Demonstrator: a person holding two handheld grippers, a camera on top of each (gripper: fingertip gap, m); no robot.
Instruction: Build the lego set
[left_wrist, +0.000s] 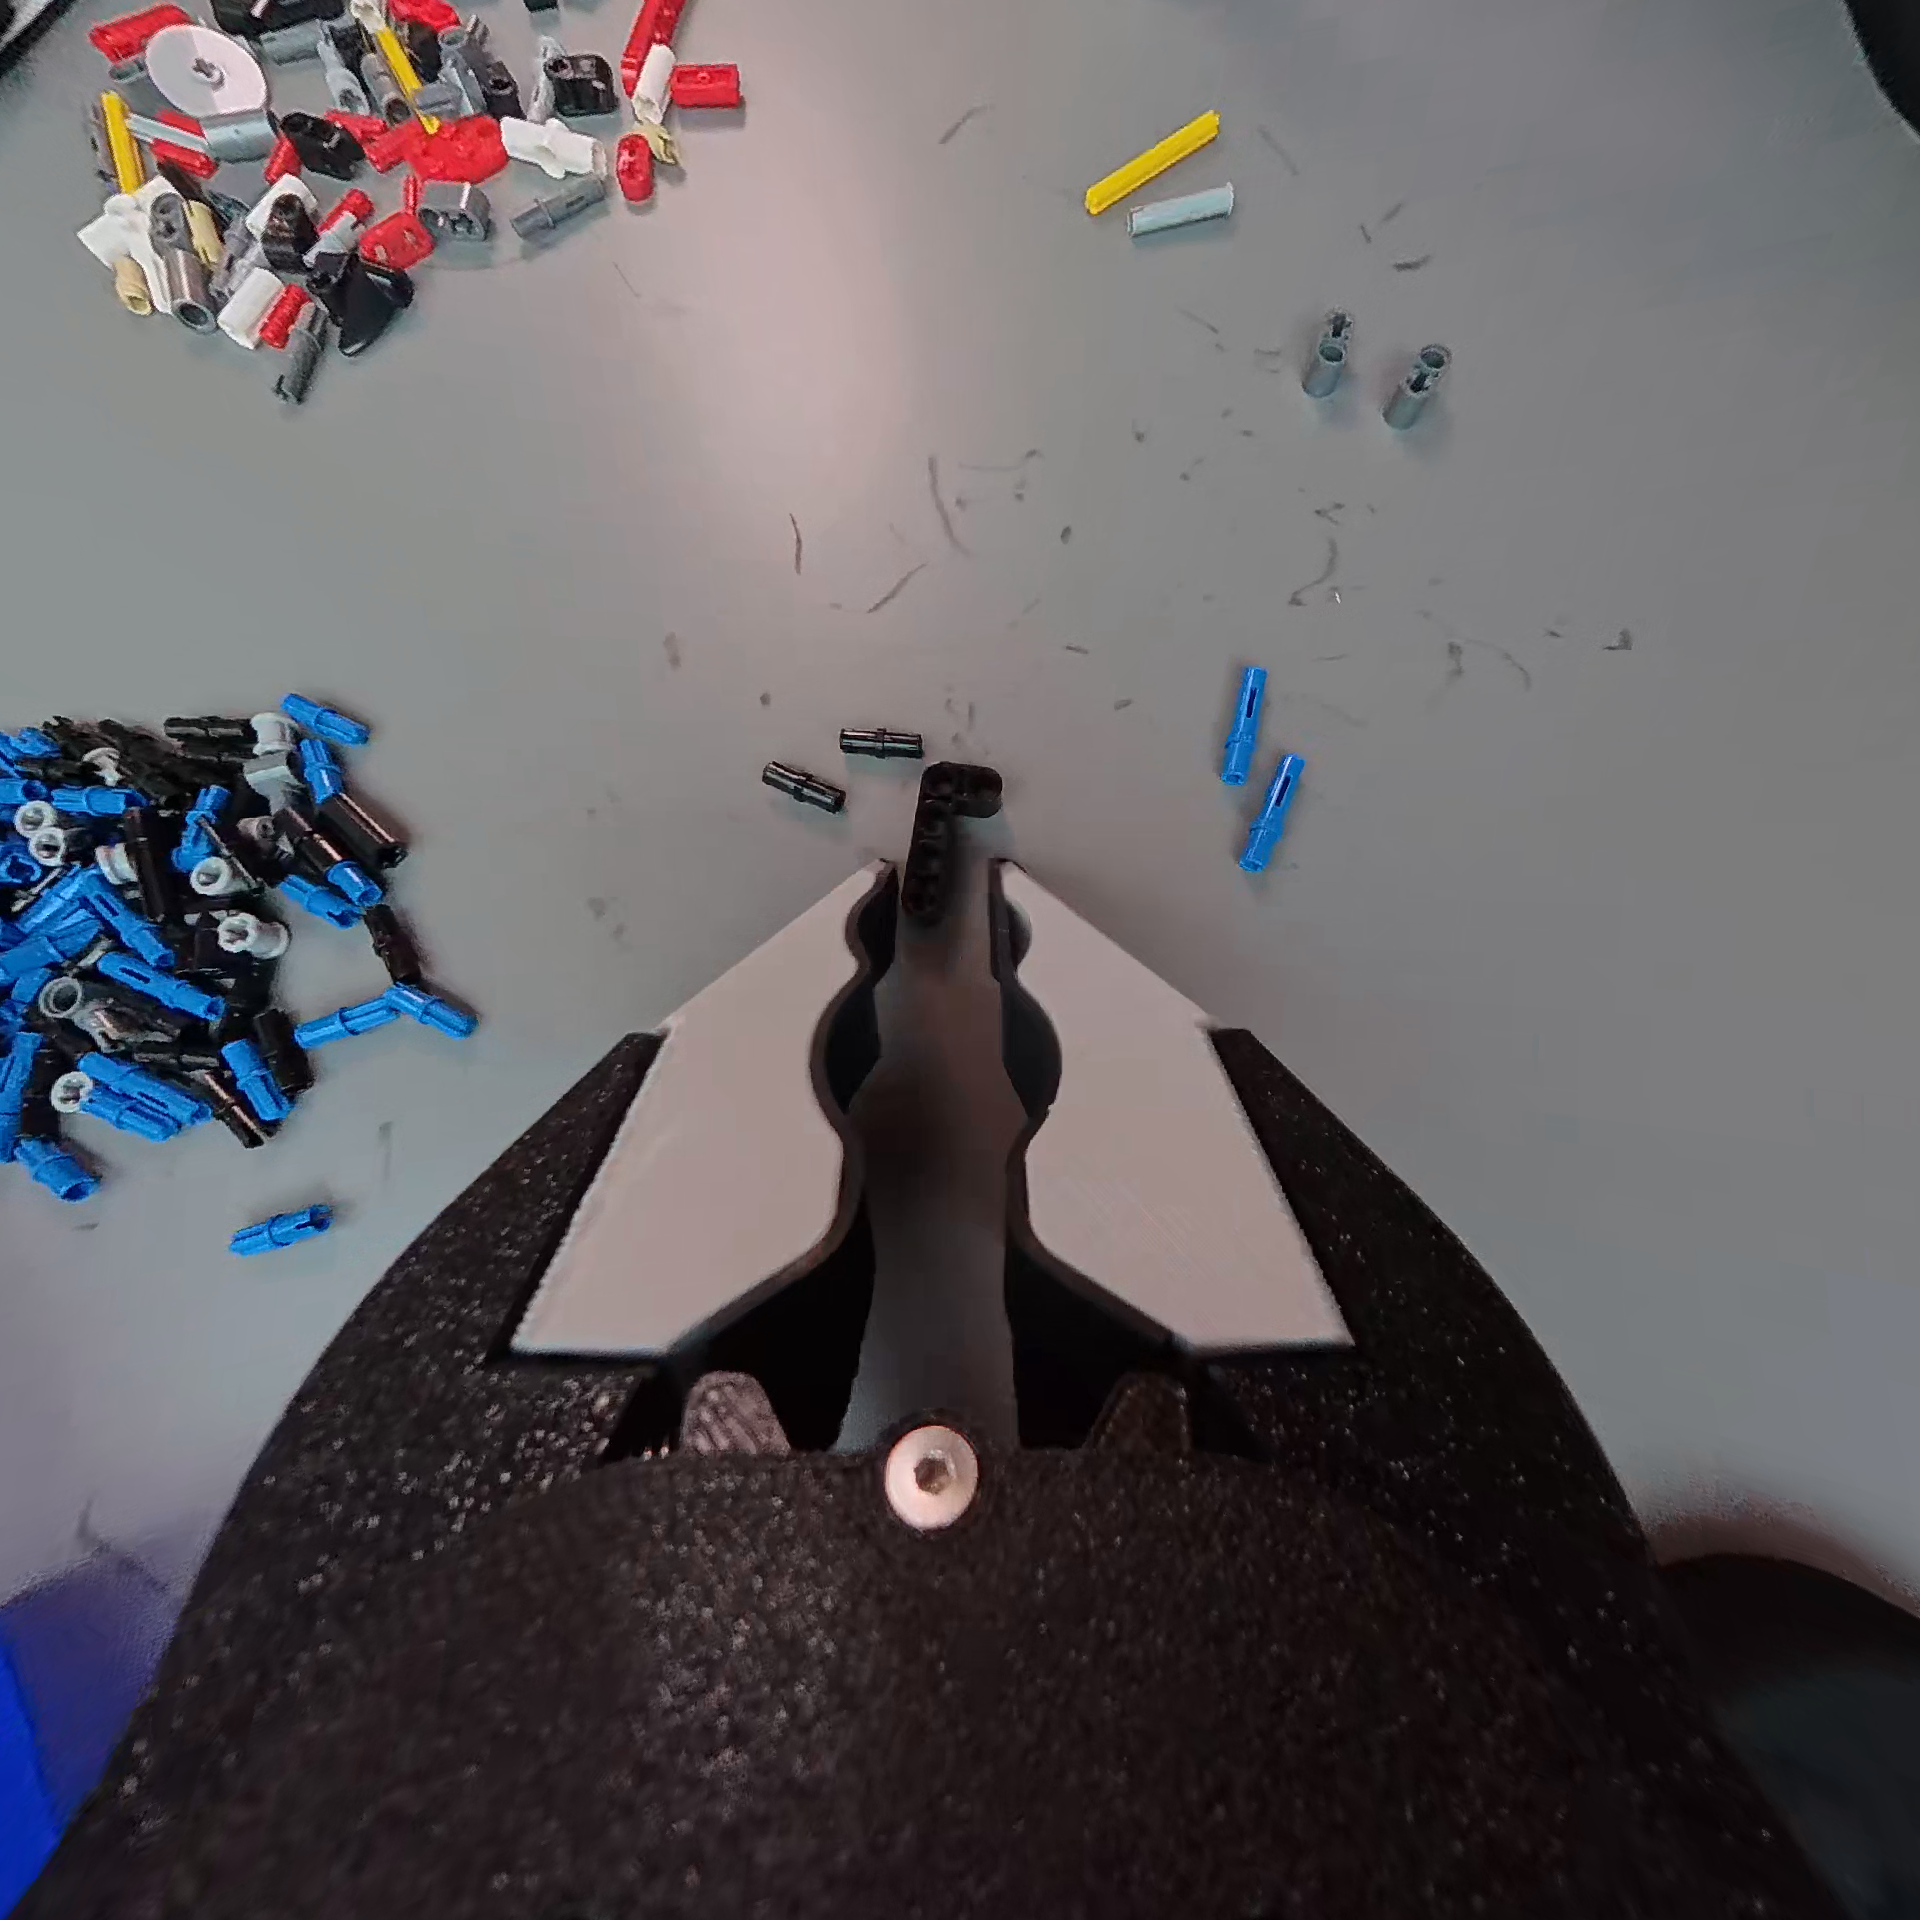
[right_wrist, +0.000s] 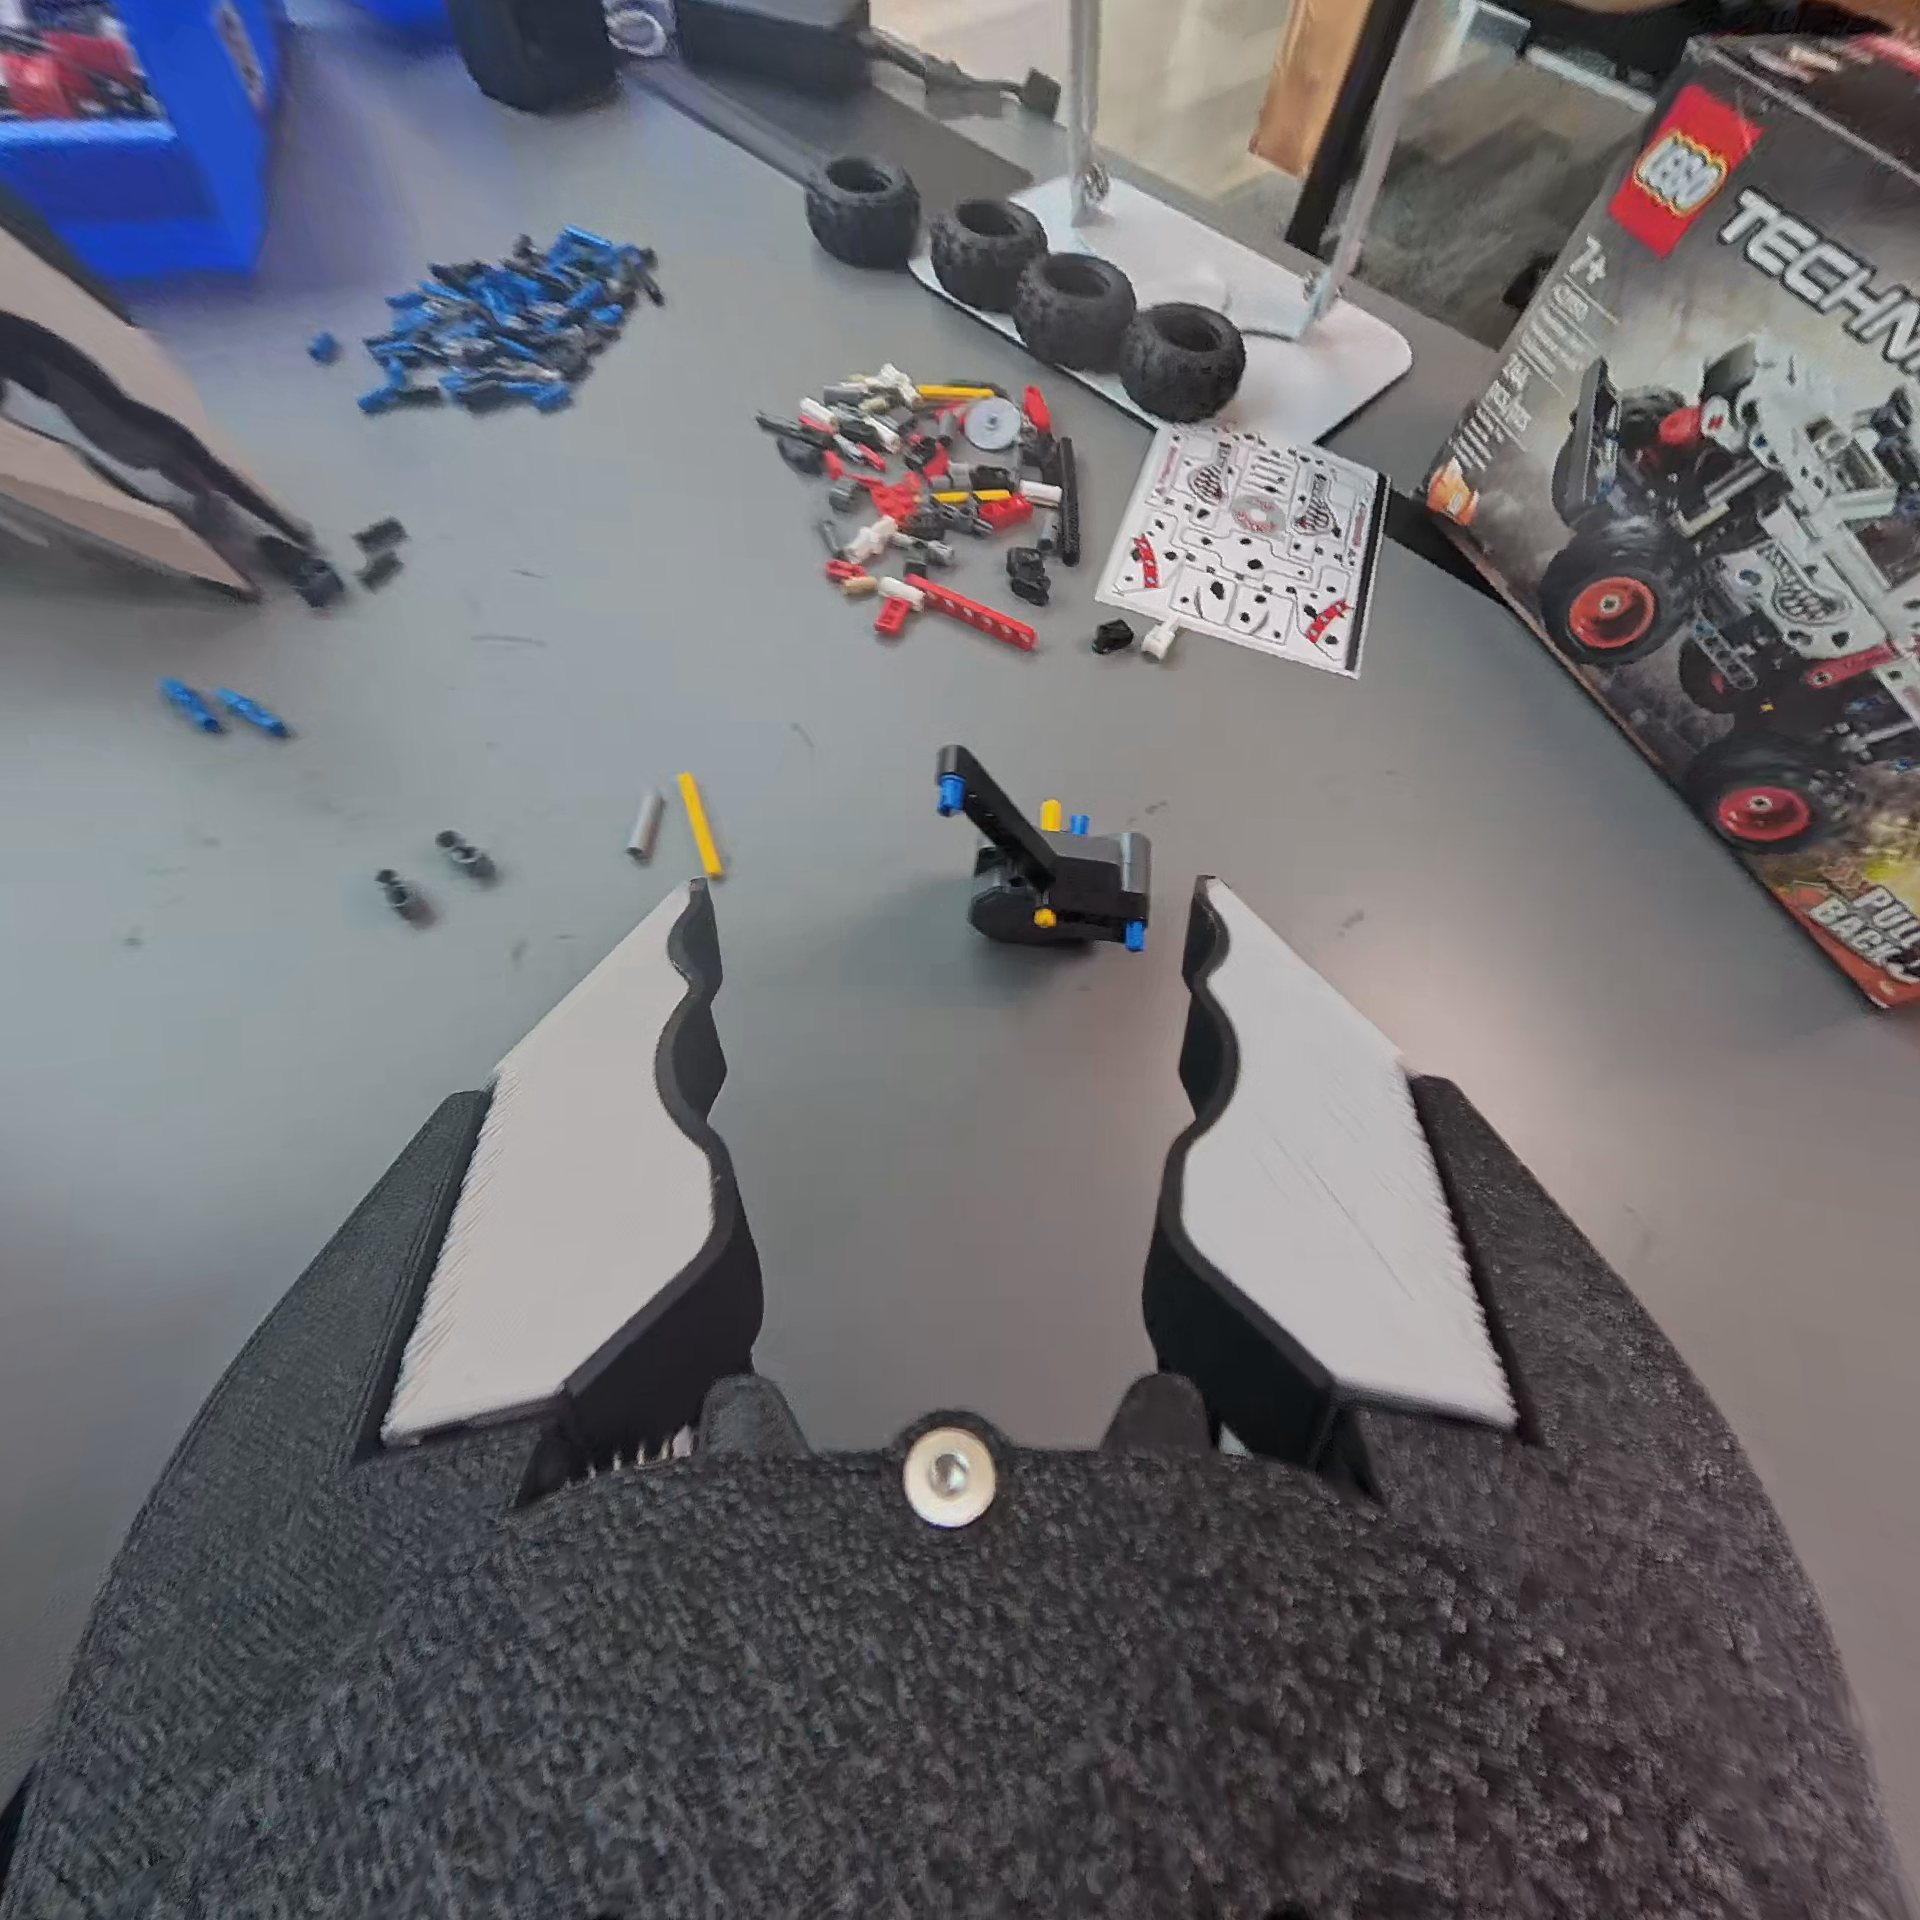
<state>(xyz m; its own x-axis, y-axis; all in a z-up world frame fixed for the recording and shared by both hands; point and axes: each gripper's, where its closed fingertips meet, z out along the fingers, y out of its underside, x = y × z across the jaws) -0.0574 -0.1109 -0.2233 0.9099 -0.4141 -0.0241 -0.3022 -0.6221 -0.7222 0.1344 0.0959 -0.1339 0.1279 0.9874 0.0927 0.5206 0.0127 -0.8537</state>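
Note:
My left gripper (left_wrist: 940, 871) is shut on a black L-shaped beam (left_wrist: 951, 821), held low over the grey table, right by two black pins (left_wrist: 802, 785). Two blue pins (left_wrist: 1257, 769) lie to its right. My right gripper (right_wrist: 951, 894) is open and empty. A small black assembly (right_wrist: 1055, 878) with blue and yellow pins and a raised black arm stands on the table just beyond its fingertips, nearer the right finger. The left gripper also shows at the left edge of the right wrist view (right_wrist: 156, 488).
A pile of blue and black pins (left_wrist: 156, 935) and a mixed pile of red, white, grey parts (left_wrist: 343, 156) lie left. A yellow axle (left_wrist: 1151, 161), grey axle and two grey connectors (left_wrist: 1371, 369) lie far right. Tyres (right_wrist: 1029, 281), sticker sheet (right_wrist: 1247, 540), set box (right_wrist: 1714, 520), blue bin (right_wrist: 135, 135).

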